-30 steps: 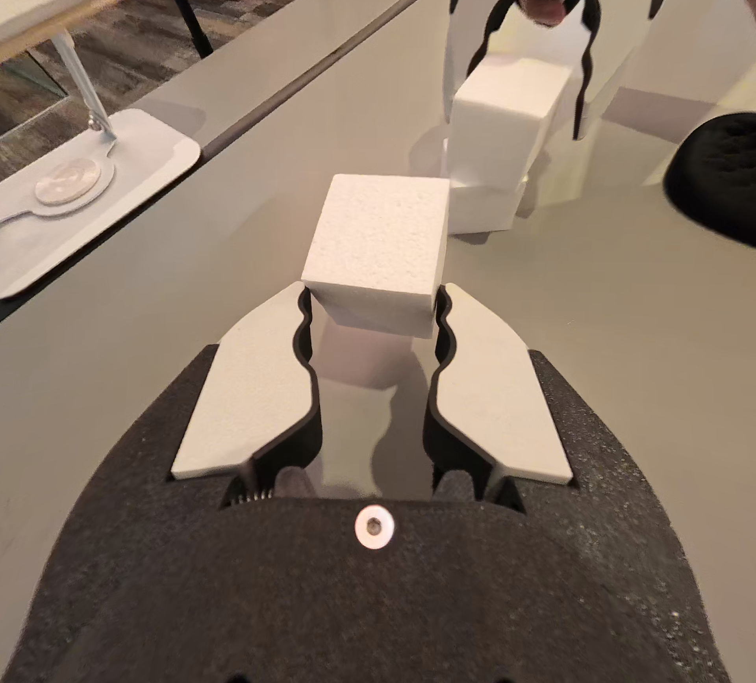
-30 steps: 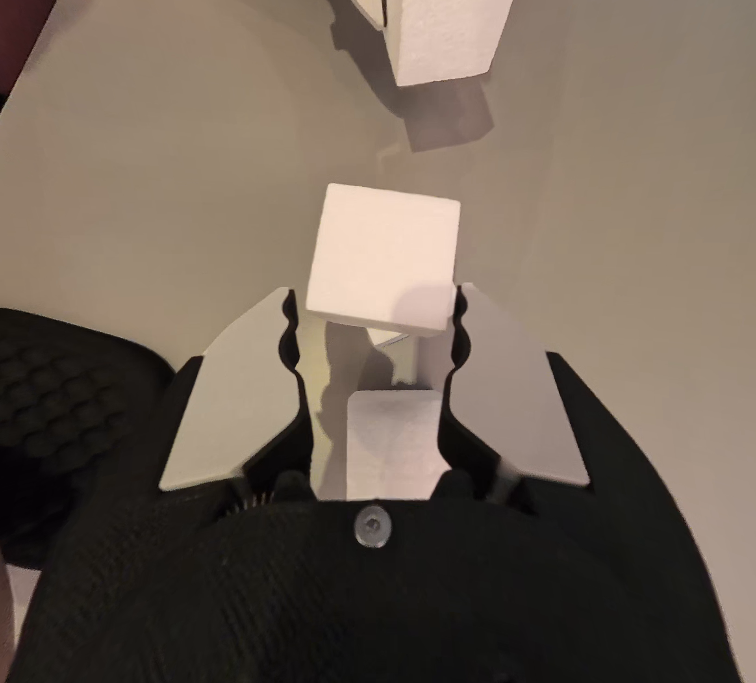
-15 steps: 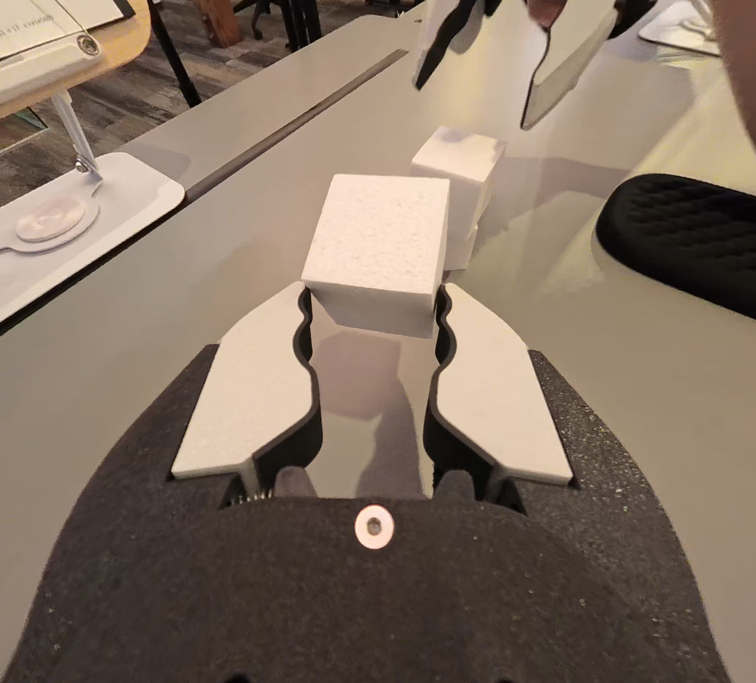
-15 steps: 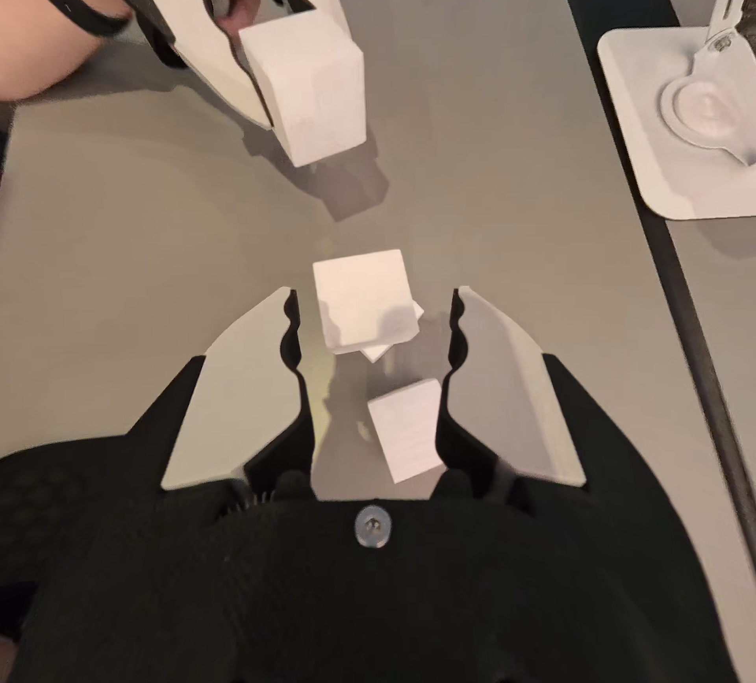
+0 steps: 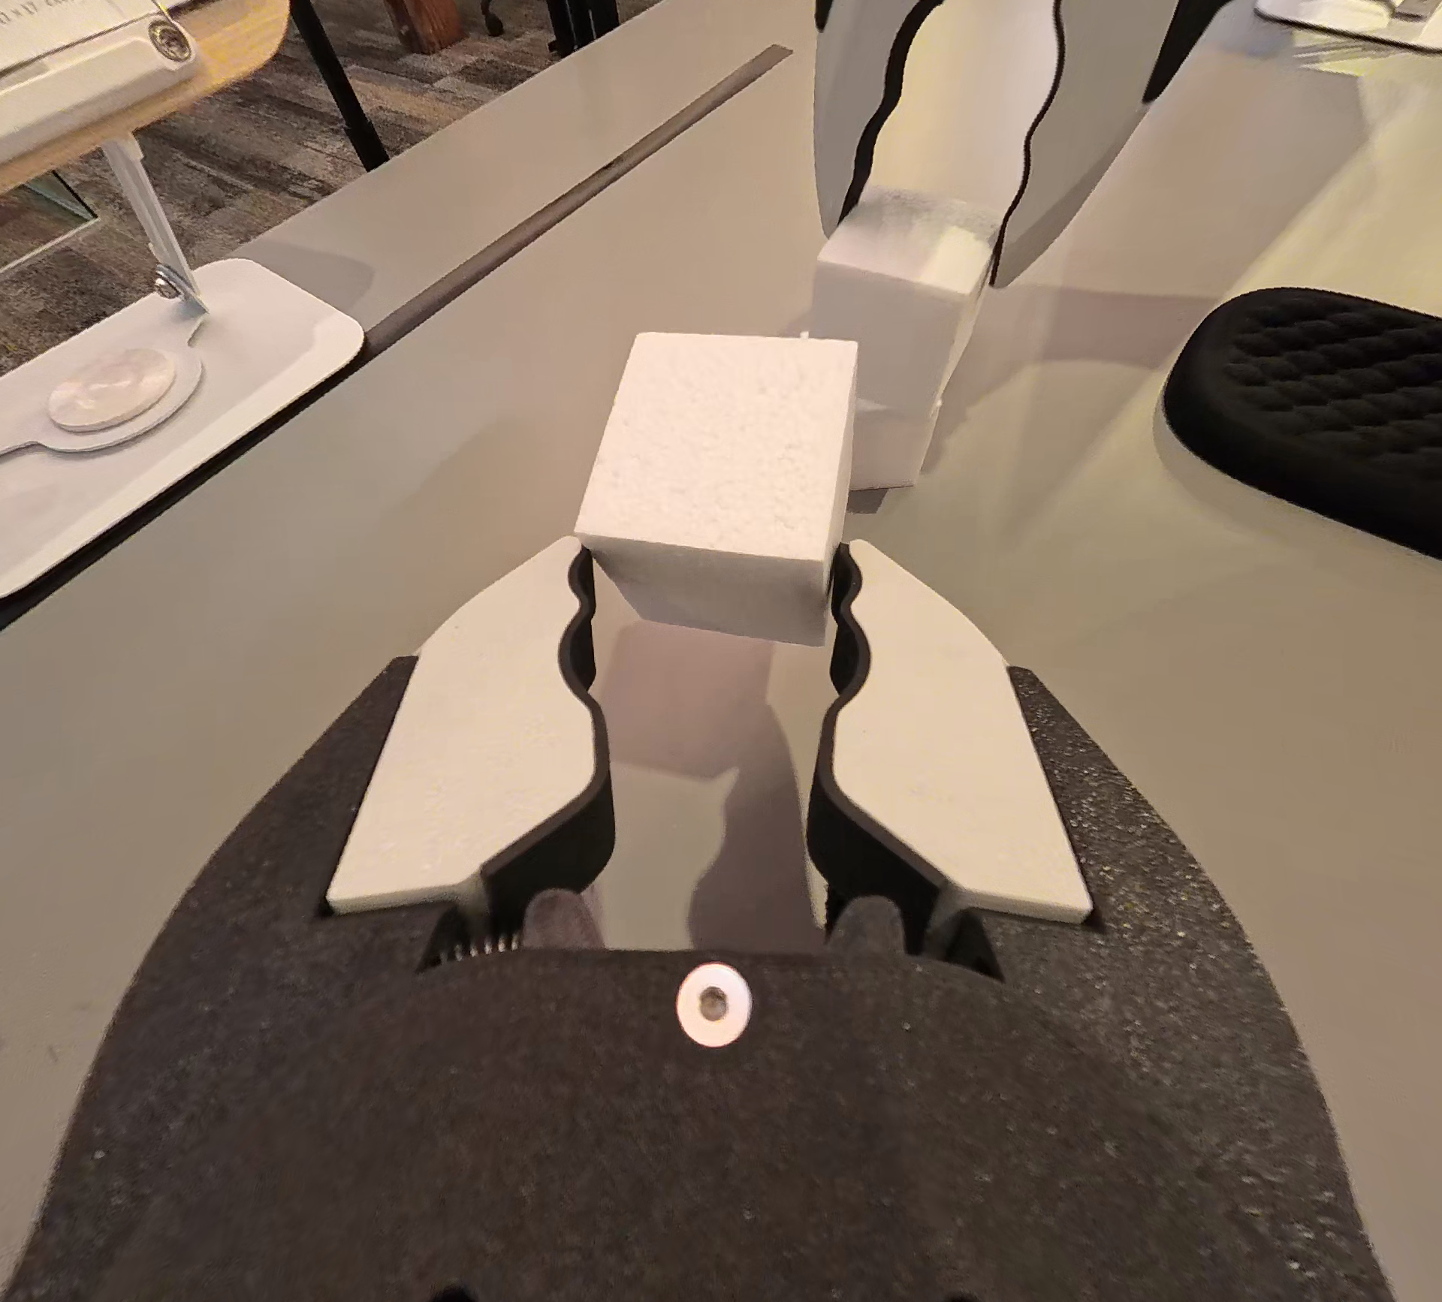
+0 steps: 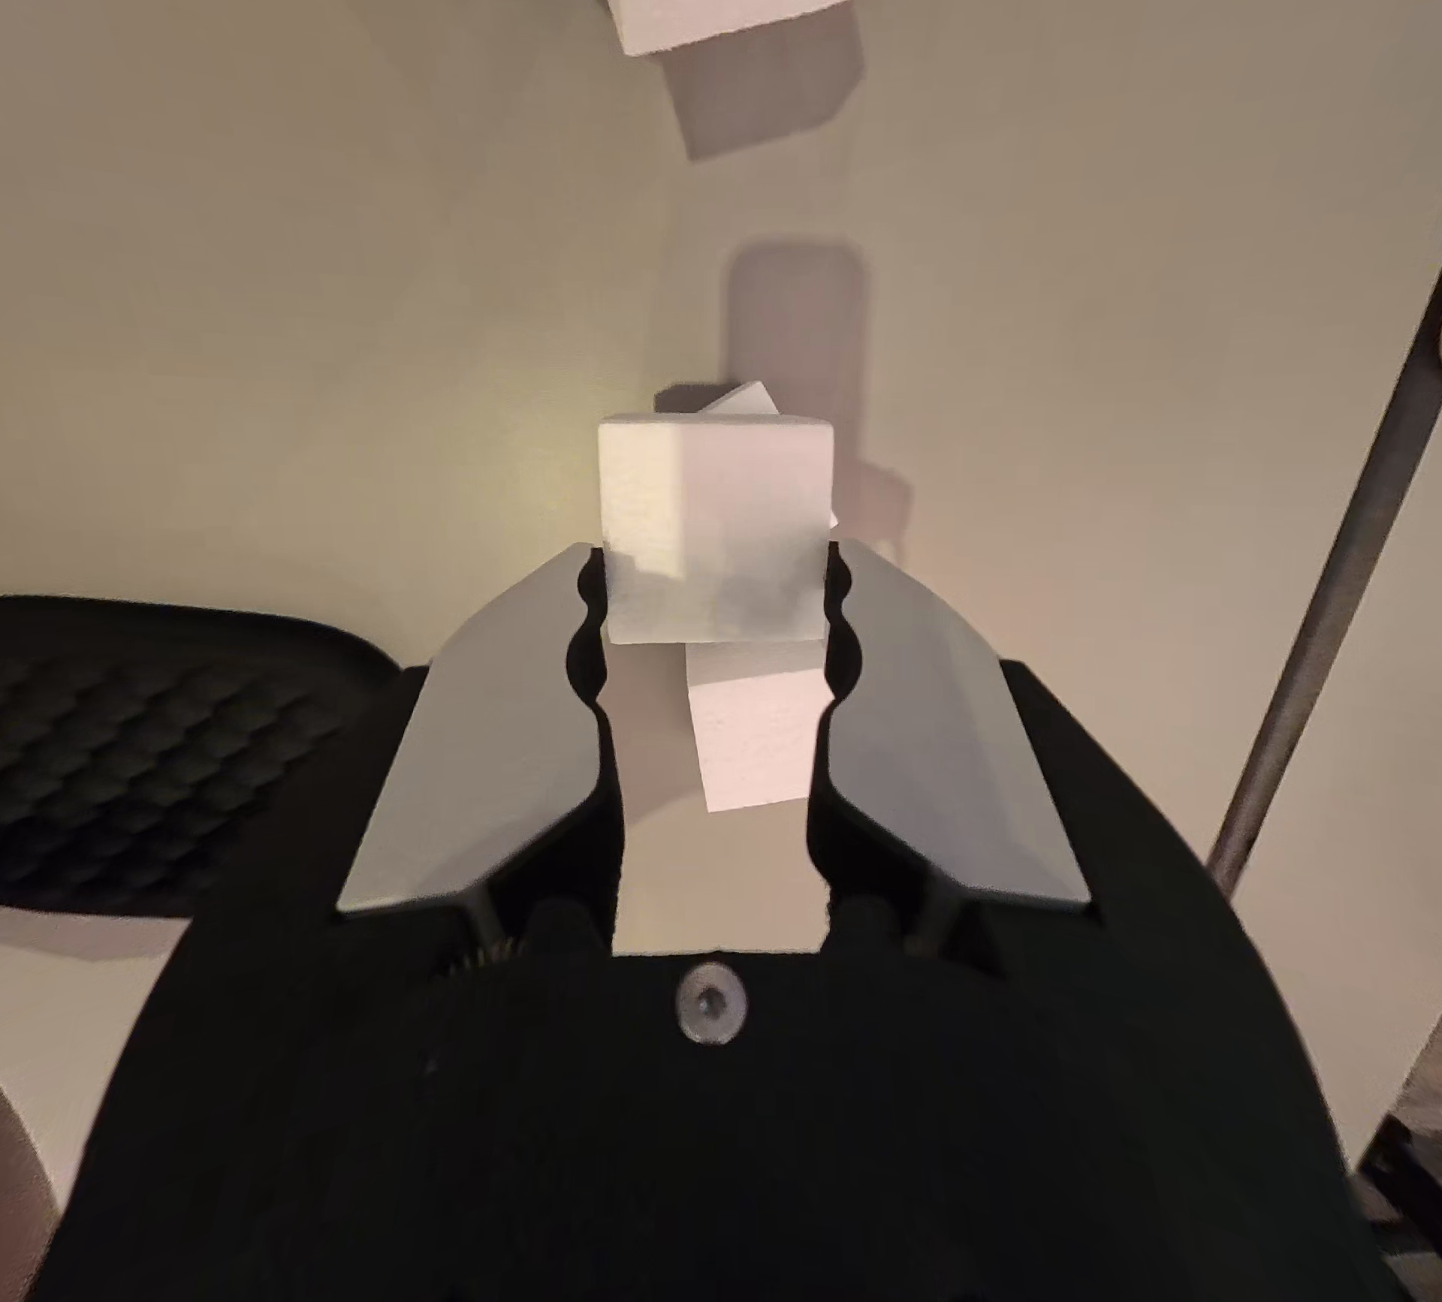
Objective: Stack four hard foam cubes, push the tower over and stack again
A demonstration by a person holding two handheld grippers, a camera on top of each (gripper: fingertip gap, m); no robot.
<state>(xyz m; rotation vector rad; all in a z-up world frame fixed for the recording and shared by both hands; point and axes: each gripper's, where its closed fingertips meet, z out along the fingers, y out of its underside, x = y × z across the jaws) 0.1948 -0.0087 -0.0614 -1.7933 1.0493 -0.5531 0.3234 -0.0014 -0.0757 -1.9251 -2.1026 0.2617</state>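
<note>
Back down onto the stack since half a second ago, when lifted clear and wider apart: right gripper; left gripper unchanged in grip. At far left, white stand on the neighbouring desk, well apart from the work. Centre, left gripper part-closed to a cube's width, clamping held cube by its near end at the fingertips, clear of the table and just beside the stack; probably parked there as the next block to go on. Right of it, two-high stack: top cube on bottom cube, the lower one turned slightly askew beneath. Right gripper reaching down from above, narrowed to cube width with tips against both sides of top cube; judged a squaring or steadying grip before more weight arrives. In the right wrist view, loose cube on the table nearer that gripper, not yet stacked. At far right, black pad, untouched. All cubes white, grainy, sharp-edged foam; no dents visible.
</note>
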